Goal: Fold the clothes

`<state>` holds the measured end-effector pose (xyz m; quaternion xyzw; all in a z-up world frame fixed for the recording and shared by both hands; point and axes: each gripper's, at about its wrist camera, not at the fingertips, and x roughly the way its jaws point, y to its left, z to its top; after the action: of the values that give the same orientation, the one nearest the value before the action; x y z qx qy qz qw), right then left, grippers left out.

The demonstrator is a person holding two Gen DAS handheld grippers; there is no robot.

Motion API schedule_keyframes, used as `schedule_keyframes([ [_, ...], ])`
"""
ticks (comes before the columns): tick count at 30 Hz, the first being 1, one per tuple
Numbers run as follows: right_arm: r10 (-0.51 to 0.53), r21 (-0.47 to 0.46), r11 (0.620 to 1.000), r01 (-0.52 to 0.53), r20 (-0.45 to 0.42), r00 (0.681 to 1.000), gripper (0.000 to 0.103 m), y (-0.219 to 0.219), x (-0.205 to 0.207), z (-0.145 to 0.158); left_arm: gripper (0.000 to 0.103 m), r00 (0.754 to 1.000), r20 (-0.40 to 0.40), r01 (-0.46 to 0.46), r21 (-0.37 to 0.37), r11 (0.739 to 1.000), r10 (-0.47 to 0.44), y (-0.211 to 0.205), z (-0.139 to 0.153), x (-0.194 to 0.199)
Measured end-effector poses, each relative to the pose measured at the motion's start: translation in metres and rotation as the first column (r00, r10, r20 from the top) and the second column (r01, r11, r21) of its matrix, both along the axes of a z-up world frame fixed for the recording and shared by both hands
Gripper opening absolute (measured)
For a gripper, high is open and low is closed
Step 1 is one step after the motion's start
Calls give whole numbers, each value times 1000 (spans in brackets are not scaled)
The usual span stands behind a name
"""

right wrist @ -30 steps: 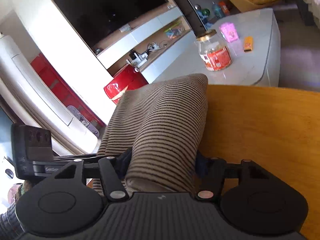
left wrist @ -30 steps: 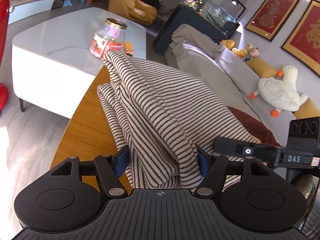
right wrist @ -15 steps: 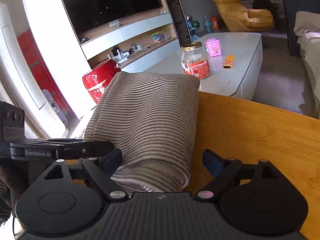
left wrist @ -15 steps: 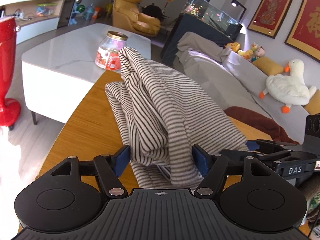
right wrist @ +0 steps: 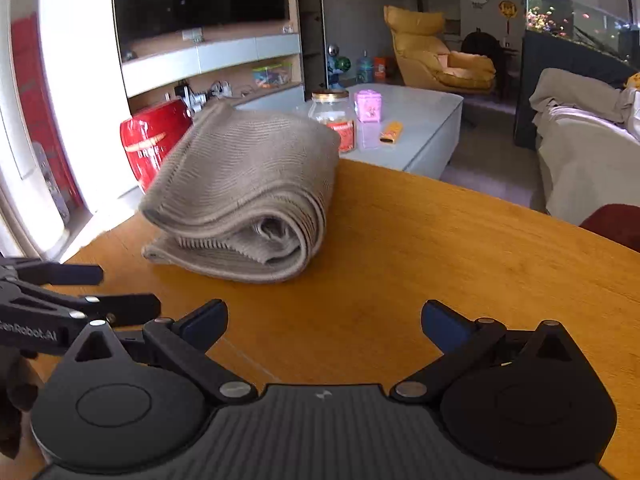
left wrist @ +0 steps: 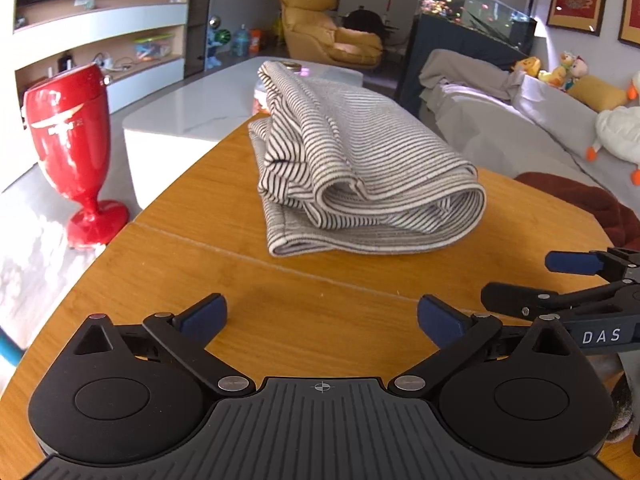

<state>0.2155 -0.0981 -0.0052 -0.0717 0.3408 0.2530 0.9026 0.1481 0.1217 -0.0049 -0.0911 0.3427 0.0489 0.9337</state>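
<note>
**Operator:** Nearest my left camera, the left tool (left wrist: 322,318) has its jaws opening, spread wide over bare wood with nothing between them. Its blue pads (left wrist: 204,314) touch no cloth.

**Colleague:** And the other one?

**Operator:** The right tool (right wrist: 324,320) is the same: jaws opening, spread, nothing between them. In the left view it also shows at the right edge (left wrist: 576,280); in the right view the left tool pokes in at the left edge (right wrist: 76,292). They sit side by side, near each other.

**Colleague:** Where is the garment?

**Operator:** Just beyond both tools, apart from them. The striped garment (left wrist: 360,176) lies folded in a thick bundle on the wooden surface (left wrist: 200,248), its rolled fold facing me (right wrist: 248,196). Several layers show at that end.

**Colleague:** Behind it?

**Operator:** A white coffee table (right wrist: 432,120) with a glass jar (right wrist: 334,118), a pink box (right wrist: 368,106) and a small orange item (right wrist: 391,132). A red goblet-shaped stand (left wrist: 72,152) is on the floor to the left. To the right a covered sofa (left wrist: 520,128) carries plush toys; farther back are a yellow armchair (left wrist: 324,32) and an aquarium (left wrist: 476,4).
</note>
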Motion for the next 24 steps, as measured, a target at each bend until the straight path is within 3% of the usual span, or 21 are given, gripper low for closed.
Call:
schedule_keyframes([
  [4,-66,-43,997,66,-8,998,103,-11,-10,-9,103,997,-1,-78,54,995,78,-17,-1,-13],
  [8,-88,-37,995,89,13,996,103,-20,-13,-12,103,991,13,-130,59,990,130,-29,-2,-18],
  [12,-93,-28,995,94,30,995,103,-20,-8,-13,103,988,0,-155,159,975,157,-49,-4,-11],
  [24,-108,-28,994,108,30,994,103,-14,3,-15,103,987,-3,-161,140,977,163,-51,-5,-3],
])
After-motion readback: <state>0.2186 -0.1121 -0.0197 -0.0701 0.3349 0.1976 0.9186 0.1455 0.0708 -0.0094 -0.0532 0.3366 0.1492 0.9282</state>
